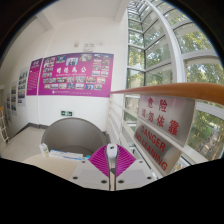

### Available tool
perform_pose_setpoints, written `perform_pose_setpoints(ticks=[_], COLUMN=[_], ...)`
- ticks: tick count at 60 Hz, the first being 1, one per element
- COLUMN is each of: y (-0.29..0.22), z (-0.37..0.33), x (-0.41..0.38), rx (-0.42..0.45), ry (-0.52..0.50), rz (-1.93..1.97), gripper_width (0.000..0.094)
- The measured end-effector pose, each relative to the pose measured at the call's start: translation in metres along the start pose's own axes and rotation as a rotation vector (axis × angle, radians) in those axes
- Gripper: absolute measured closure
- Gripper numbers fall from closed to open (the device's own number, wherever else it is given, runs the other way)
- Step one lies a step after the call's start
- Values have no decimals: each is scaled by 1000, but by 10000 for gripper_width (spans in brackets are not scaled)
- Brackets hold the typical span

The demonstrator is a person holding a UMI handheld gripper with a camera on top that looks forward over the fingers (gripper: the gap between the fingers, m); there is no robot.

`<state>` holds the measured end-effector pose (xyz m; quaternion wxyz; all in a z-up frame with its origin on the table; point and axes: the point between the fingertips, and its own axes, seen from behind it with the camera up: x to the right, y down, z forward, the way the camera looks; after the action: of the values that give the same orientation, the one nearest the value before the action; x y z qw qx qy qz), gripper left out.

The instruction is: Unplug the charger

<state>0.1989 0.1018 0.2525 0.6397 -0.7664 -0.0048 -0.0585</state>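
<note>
White wall (70,105) with pink posters (70,74), tall windows (170,50), perhaps daylit.

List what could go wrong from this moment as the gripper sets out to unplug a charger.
1. No charger or socket is in view. The gripper points toward a grey curved fixture below the pink posters, so the search may head the wrong way.
2. The red danger sign and the wooden rail stand close beside the fingers, and a swing toward them could strike either one.
</note>
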Motion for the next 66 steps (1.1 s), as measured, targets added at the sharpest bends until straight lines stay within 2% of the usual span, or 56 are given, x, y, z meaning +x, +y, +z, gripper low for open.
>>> perform_pose_setpoints(ticks=[5,7,13,23,24,27,30,34,37,47,50,57,66], y=[73,118,187,263,262,264,259,260,261,239,226,190,148], z=[-7,3,-20,-26,-27,-24,-21,-24,-27,-43,-54,-89,-161], x=[26,46,44,33,29,29,23,9,-1,-12,-15,-19,-23], rx=[-146,-197,-335,-427,-442,-418,-405,-417,-432,-419,-406,-399,-432], ry=[31,33,29,-15,-17,-21,-37,-78,-112,-135,-132,-111,-56], rz=[-63,-91,-152,-189,-181,-152,-111,-44,-5,31,45,64,75], gripper_width=[885,884,870,816,809,786,718,581,443,62,89,78,79])
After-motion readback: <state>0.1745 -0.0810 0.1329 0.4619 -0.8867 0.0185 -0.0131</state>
